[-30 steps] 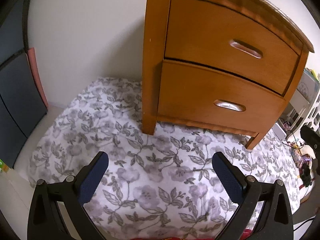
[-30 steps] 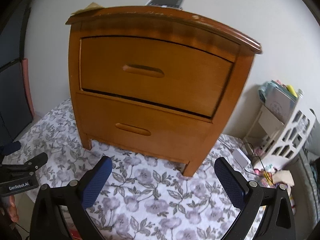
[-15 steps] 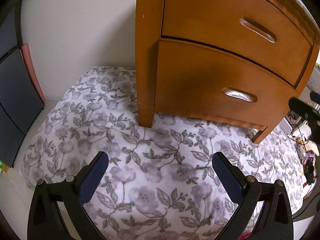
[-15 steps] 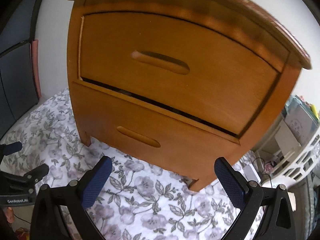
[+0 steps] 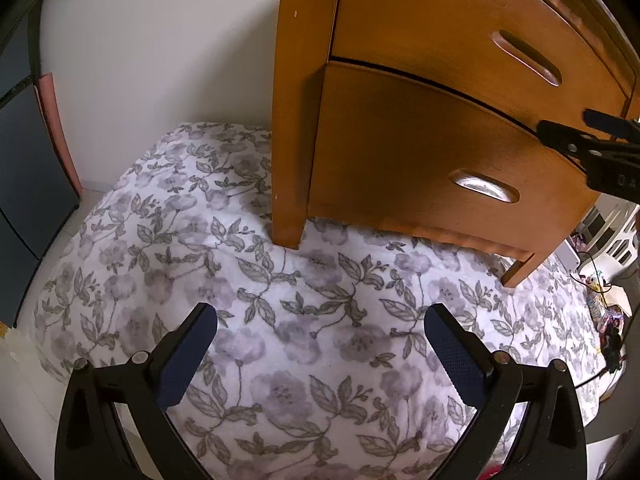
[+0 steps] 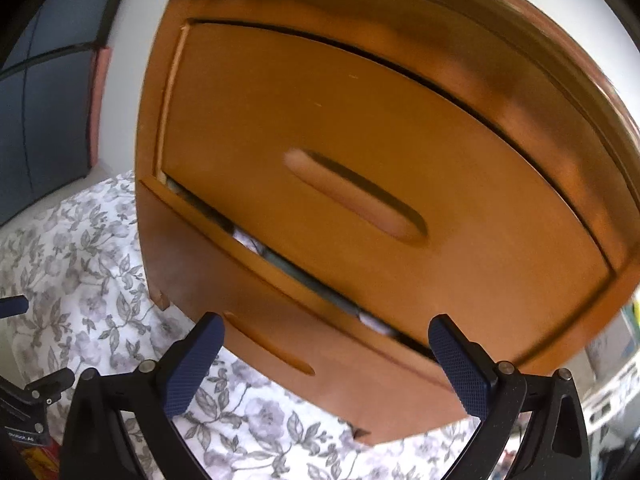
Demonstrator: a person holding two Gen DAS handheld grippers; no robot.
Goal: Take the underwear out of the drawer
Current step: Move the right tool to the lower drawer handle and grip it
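Blue-padded fingers of the left gripper (image 5: 320, 354) stand wide apart with nothing between them, hanging over the floral cloth (image 5: 304, 320) in front of the nightstand (image 5: 304, 100). The right gripper (image 6: 326, 360) is spread just as wide and holds nothing either; it points at the nightstand's front from close by, its tips framing the seam between the two drawers. Beyond the left gripper, the nightstand's near leg rests on the cloth, and the lower drawer (image 5: 420, 152) sits slightly proud of the frame, its recessed handle (image 5: 484, 186) catching light. From the right wrist view, the upper drawer (image 6: 360, 152) fills most of the picture, blurred. In the narrow gap below it, pale and dark fabric (image 6: 256, 242) shows inside the lower drawer; whether this is the underwear cannot be told.
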